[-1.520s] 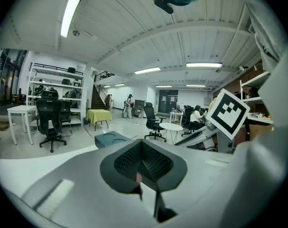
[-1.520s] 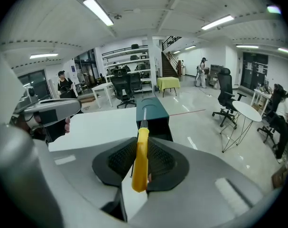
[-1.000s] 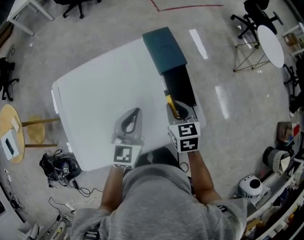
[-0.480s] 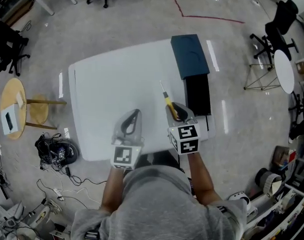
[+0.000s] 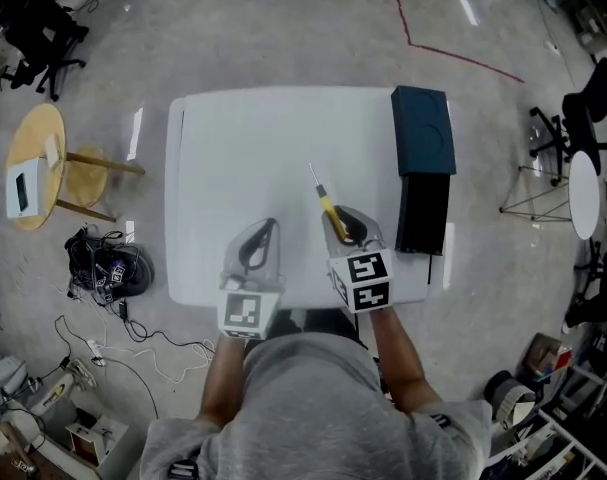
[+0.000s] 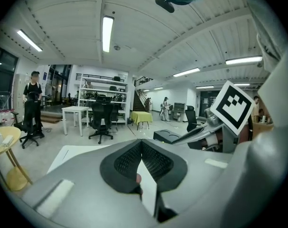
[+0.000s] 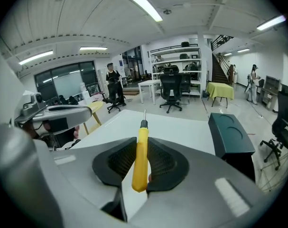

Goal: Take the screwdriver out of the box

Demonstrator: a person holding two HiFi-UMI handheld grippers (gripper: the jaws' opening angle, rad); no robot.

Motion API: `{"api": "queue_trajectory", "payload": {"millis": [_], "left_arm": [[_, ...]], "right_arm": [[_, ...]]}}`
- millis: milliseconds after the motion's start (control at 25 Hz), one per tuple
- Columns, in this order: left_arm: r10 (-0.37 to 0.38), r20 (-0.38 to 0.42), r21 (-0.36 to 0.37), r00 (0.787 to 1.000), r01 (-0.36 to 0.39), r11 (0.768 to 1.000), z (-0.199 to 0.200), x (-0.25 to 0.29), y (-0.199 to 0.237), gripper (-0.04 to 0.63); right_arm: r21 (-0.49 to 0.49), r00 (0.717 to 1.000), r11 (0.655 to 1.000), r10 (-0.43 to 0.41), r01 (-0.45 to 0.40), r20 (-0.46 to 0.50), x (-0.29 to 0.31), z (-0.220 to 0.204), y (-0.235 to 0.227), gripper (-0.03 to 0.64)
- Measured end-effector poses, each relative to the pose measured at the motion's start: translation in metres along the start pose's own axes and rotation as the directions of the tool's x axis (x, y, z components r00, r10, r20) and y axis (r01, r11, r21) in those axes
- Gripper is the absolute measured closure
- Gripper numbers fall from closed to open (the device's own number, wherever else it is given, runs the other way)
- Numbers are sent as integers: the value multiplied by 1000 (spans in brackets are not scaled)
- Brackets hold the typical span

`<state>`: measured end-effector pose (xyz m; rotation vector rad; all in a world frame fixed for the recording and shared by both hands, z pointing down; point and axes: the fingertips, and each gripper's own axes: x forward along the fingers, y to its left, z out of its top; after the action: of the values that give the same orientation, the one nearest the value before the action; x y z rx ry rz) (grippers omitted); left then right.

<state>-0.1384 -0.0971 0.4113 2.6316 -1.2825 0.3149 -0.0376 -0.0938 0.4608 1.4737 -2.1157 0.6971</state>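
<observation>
Screwdriver (image 7: 142, 158) sits pinched in the right tongs (image 5: 343, 226), shaft jutting beyond; left tongs (image 6: 141, 145) pressed together.

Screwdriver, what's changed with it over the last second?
The right tongs carried the screwdriver leftward, away from the box and out over the white table. Their grip on it is unchanged; the left tongs stay shut and empty alongside.

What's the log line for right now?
right gripper: shut on screwdriver | screwdriver: out of box, over table | left gripper: shut, empty | box: open
</observation>
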Motion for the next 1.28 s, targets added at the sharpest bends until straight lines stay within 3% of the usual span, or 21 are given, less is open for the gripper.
{"api": "queue_trajectory", "payload": {"millis": [760, 1280], "left_arm": [[224, -76, -91, 971, -231, 969, -53, -18, 99, 583], [230, -131, -114, 964, -245, 963, -102, 3, 118, 583]], "right_arm": [[-121, 980, 974, 183, -192, -83, 102, 4, 64, 543], [-134, 960, 958, 234, -255, -155, 161, -24, 76, 542]]}}
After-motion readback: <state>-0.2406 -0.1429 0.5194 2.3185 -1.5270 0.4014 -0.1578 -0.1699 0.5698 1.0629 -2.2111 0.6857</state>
